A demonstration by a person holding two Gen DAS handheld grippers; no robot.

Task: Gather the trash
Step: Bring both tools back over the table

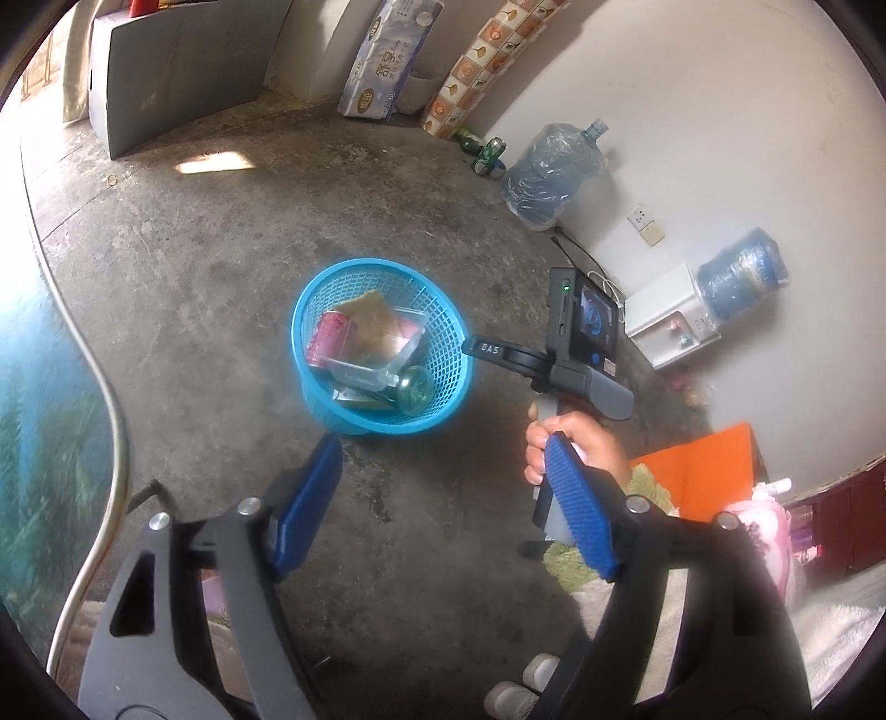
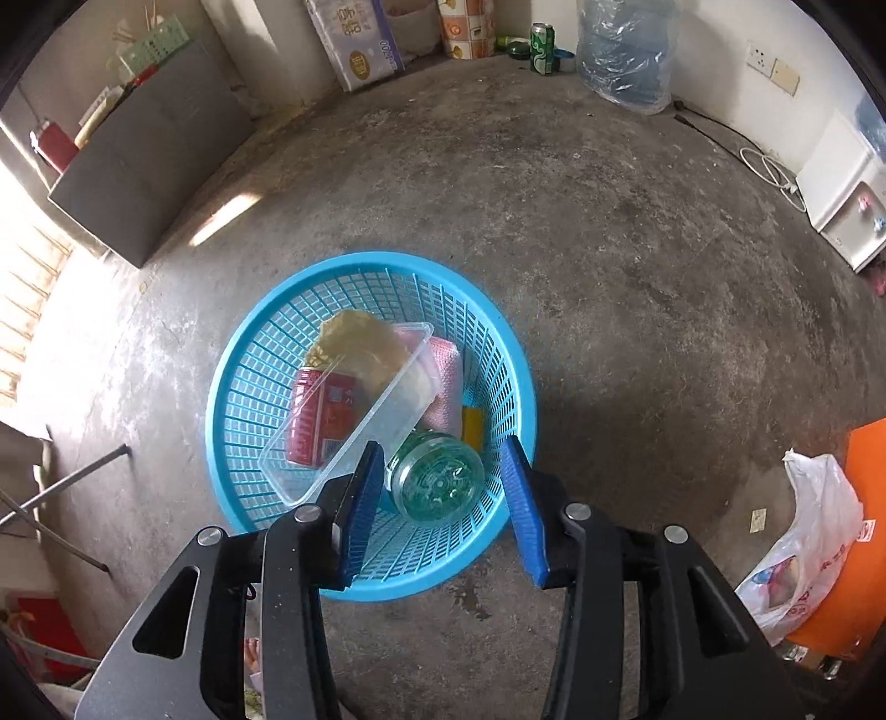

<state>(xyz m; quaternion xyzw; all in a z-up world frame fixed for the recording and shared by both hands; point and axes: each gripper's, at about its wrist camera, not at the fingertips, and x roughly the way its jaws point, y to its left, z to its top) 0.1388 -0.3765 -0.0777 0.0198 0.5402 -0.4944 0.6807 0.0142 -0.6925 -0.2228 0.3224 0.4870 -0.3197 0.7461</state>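
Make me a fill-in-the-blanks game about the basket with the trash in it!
1. The basket on the floor is coloured ____.
2. The can lying in it is coloured ____.
3. The clear plastic box lies ____ the basket.
4. The right gripper holds ____.

Missing words: blue; red; inside; nothing

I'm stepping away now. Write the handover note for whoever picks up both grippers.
Left gripper: open, empty, held above the floor short of the blue basket.
Right gripper: open above the basket's near rim, nothing pinched; green glass jar lies in the basket beneath its fingers.
In the basket: red can, clear plastic tray, yellowish wad, pink item.
Possibly left: green can by the far wall; white plastic bag at the right.
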